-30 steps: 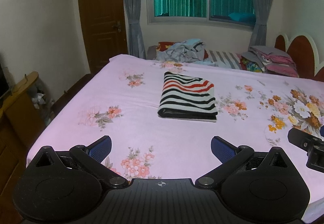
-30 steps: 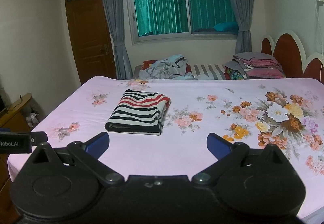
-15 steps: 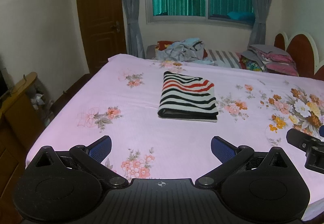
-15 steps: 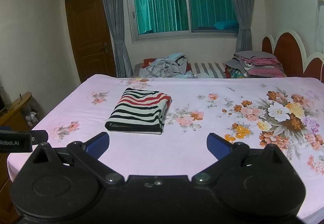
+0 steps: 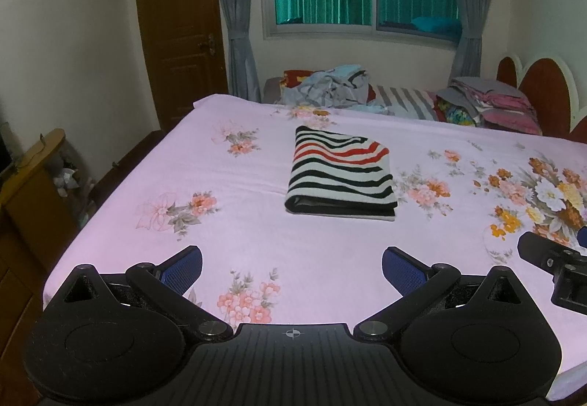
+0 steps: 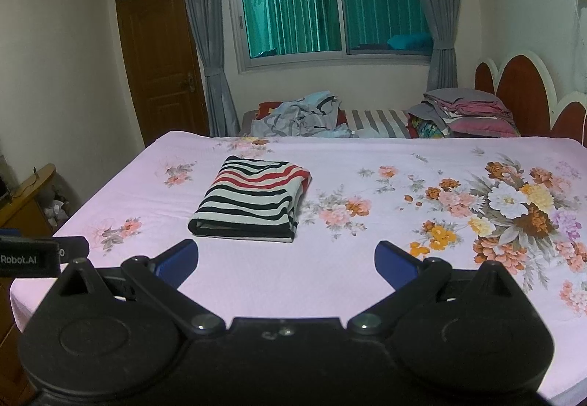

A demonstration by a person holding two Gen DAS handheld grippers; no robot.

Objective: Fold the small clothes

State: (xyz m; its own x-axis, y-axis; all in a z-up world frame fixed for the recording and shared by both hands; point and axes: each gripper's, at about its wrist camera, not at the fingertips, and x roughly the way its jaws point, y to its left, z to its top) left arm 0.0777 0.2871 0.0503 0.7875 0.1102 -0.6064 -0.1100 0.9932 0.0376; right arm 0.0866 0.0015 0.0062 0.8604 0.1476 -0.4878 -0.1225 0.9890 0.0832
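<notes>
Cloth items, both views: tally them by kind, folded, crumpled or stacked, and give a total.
Folded striped garment on the pink floral bedsheet: 1
Crumpled clothes pile beyond the bed: 1
Stack of folded linens by the headboard: 1
Total: 3

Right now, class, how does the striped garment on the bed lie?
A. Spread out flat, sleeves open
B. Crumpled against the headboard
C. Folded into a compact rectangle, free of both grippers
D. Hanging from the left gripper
C: the striped garment lies folded on the pink bedsheet, with the left gripper and right gripper open and short of it.
</notes>
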